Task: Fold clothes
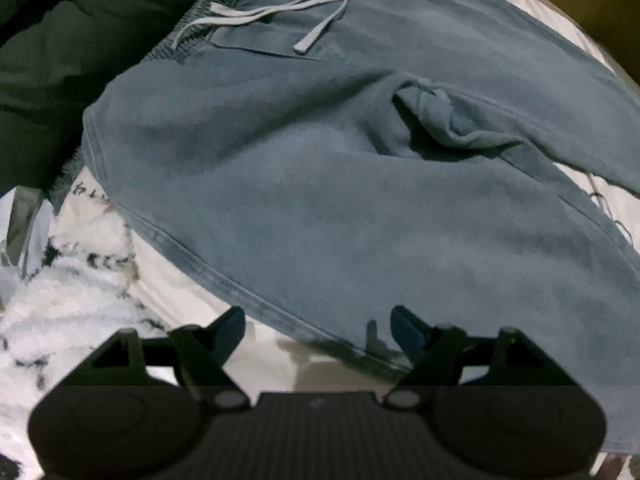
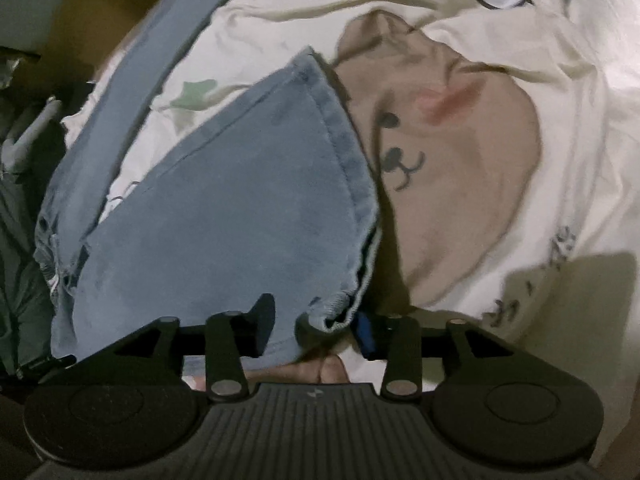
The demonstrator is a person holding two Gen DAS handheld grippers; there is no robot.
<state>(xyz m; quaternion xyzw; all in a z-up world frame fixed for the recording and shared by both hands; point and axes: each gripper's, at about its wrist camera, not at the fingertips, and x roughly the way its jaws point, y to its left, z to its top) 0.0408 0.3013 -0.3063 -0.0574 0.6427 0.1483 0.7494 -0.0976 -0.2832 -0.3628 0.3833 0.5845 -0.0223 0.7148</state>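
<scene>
The blue pants lie spread on a white bed sheet, their far ends cut off in both views. A dark green cloth at the top left is too dim to name. The left claw is wide with nothing in it, just above the edge of the pants. The right claw is partly apart, and a leg hem sits between its fingers. I cannot tell if they pinch it.
</scene>
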